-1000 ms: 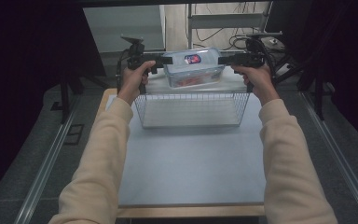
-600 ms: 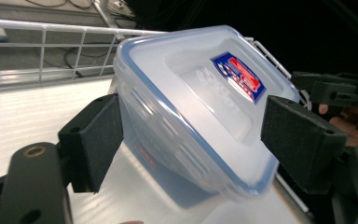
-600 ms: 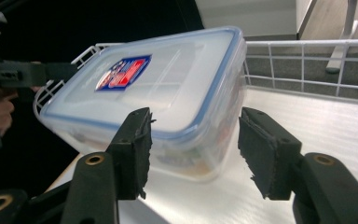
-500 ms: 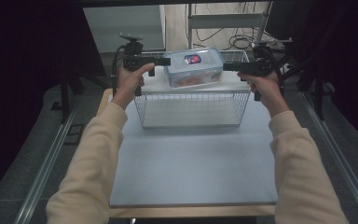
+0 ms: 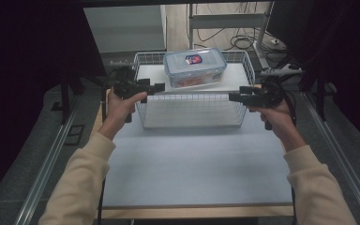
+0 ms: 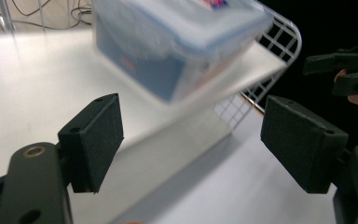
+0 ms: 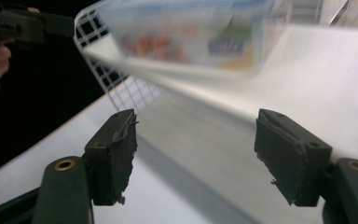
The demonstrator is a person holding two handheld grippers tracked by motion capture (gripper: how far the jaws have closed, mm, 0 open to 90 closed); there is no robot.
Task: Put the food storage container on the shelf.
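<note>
So the clear plastic food container with the blue-rimmed clip lid is parked inside the white wire basket, toward the far half, sitting on the white liner board that covers the basket floor. It's set at a slight angle to the basket walls. A red-and-blue sticker can be seen on the lid, and something colourful, orange-red, can be made out through the wall, but the gripper views are too blurred for the contents to be identified. The near half of the basket floor is bare liner.

The basket is placed at the far end of the pale grey tabletop, with its near wall facing the person. The near stretch of tabletop in front of the basket is left open, bounded by a wooden edge strip along the near side.

The left gripper is held just outside the basket's left wall, the right gripper just outside the right wall, both pointed inward across the basket. Both sets of jaws have just been opening and are spread wide, with nothing between the pads. In the left gripper view and right gripper view the container is seen beyond the pads, untouched.
</note>
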